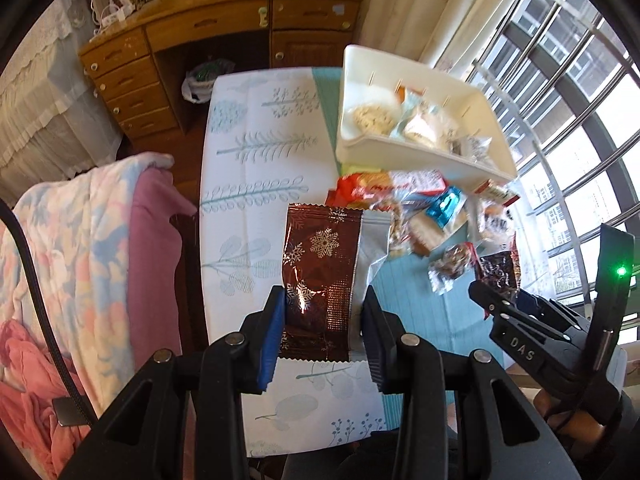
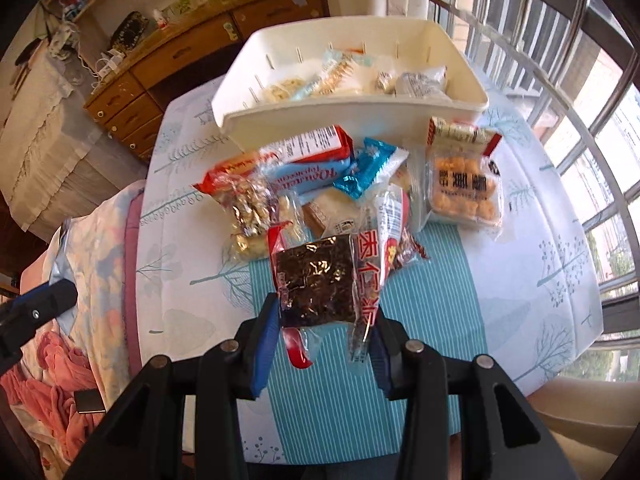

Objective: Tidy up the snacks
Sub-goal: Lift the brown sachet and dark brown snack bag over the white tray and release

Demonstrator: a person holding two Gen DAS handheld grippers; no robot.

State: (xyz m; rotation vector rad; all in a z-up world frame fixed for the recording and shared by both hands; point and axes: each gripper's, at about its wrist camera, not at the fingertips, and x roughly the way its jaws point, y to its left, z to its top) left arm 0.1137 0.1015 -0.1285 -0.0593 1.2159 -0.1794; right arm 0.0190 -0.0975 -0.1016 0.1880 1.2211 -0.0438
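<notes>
My left gripper (image 1: 324, 300) is shut on a brown snowflake snack packet (image 1: 320, 268) and holds it above the table. My right gripper (image 2: 324, 312) is shut on a clear packet with a dark snack and red print (image 2: 320, 280), lifted over the table; it also shows at the right of the left wrist view (image 1: 496, 300). A white bin (image 2: 360, 120) with several snack packets inside stands at the back of the table and also shows in the left wrist view (image 1: 424, 160). A pile of loose snacks (image 2: 352, 176) lies in front of the bin.
The table has a white and teal leaf-print cloth (image 2: 520, 240). A chair draped with a flowered blanket (image 1: 80, 240) stands at the left. A wooden desk (image 1: 200, 48) is behind. Barred windows (image 2: 580, 100) run along the right.
</notes>
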